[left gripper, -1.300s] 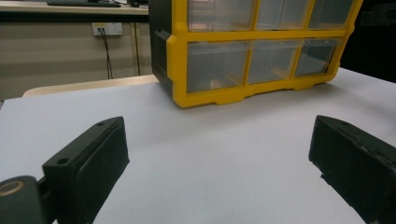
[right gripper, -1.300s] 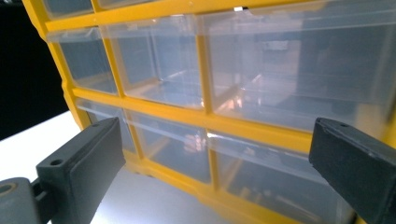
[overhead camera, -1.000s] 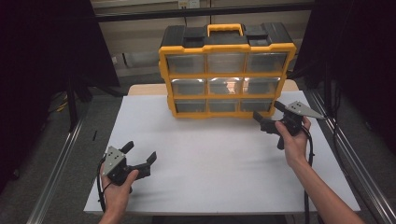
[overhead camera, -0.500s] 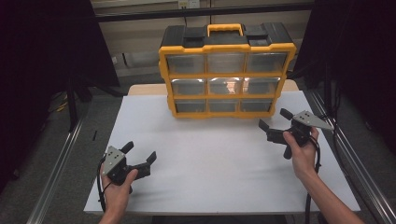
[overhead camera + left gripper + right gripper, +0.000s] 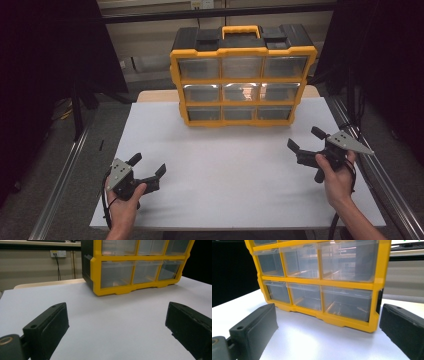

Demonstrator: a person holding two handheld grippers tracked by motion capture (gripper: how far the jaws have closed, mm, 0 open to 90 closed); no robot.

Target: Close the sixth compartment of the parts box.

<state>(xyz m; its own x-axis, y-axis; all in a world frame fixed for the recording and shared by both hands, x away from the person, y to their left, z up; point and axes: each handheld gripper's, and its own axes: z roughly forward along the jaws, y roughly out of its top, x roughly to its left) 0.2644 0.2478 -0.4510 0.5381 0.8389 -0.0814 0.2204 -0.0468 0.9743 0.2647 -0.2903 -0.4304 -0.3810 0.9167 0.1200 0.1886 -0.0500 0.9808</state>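
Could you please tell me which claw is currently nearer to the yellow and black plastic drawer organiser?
The right claw is nearer, just off the yellow and black plastic drawer organiser's front right corner. The left claw sits farther back, toward the white table's near left edge.

White table [image 5: 215,200] (metal rails [image 5: 60,185] alongside) amid dark curtains [image 5: 45,60].

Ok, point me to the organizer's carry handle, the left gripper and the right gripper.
carry handle [image 5: 241,30]: high view, top bar of the yellow handle.
left gripper [image 5: 148,167]: high view, midway between its open jaw tips.
right gripper [image 5: 304,138]: high view, midway between its open jaw tips.
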